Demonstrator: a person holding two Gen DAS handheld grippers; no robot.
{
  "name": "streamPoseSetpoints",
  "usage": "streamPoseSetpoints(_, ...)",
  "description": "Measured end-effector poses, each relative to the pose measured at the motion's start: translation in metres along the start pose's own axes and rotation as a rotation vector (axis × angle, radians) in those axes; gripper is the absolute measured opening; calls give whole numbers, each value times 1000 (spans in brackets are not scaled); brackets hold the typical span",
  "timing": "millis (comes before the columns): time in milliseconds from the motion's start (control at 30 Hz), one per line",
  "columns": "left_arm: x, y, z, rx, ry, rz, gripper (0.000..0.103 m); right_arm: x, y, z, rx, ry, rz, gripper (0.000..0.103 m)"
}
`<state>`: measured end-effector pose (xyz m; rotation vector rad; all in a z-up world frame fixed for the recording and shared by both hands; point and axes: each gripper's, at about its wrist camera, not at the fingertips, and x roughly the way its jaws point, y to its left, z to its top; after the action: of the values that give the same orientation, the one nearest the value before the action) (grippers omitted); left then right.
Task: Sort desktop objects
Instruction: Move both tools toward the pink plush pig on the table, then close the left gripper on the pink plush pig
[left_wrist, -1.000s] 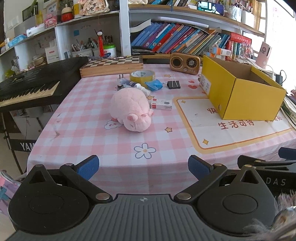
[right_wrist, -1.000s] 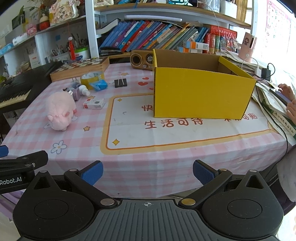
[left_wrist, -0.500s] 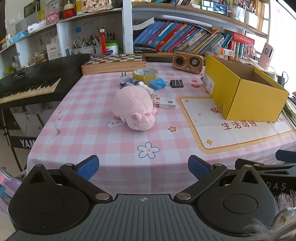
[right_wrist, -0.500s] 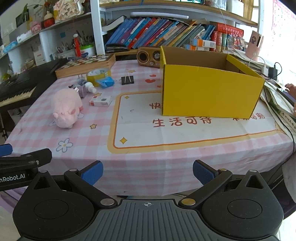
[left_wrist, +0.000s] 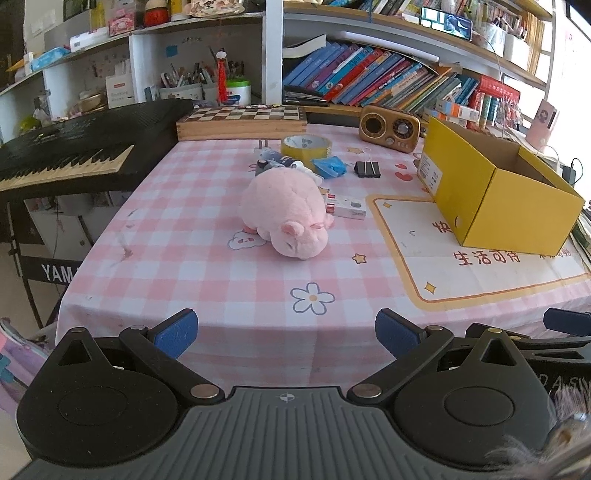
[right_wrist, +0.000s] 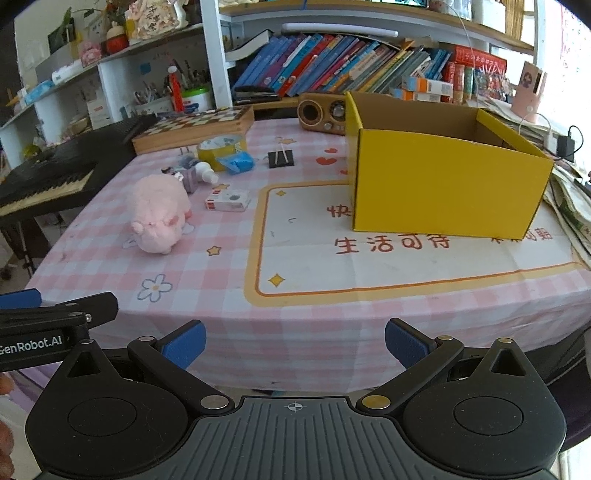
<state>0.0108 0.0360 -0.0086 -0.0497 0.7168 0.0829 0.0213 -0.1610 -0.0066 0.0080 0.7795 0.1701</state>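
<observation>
Desk (left_wrist: 207, 258): pink plush pig (left_wrist: 286, 214) lying left of empty yellow box (right_wrist: 443, 192); left gripper (left_wrist: 286, 330) and right gripper (right_wrist: 295, 341) both released, holding nothing.

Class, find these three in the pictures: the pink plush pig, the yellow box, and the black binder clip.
pink plush pig (left_wrist: 284, 208), left wrist view, on its back
yellow box (right_wrist: 443, 184), right wrist view, on its front wall
black binder clip (right_wrist: 281, 159), right wrist view, on its black body
</observation>
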Motion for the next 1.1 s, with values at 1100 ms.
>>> streamPoseSetpoints(1100,9,31,13,-14,-21,33,103,15,35,18,-108,-32,64,103)
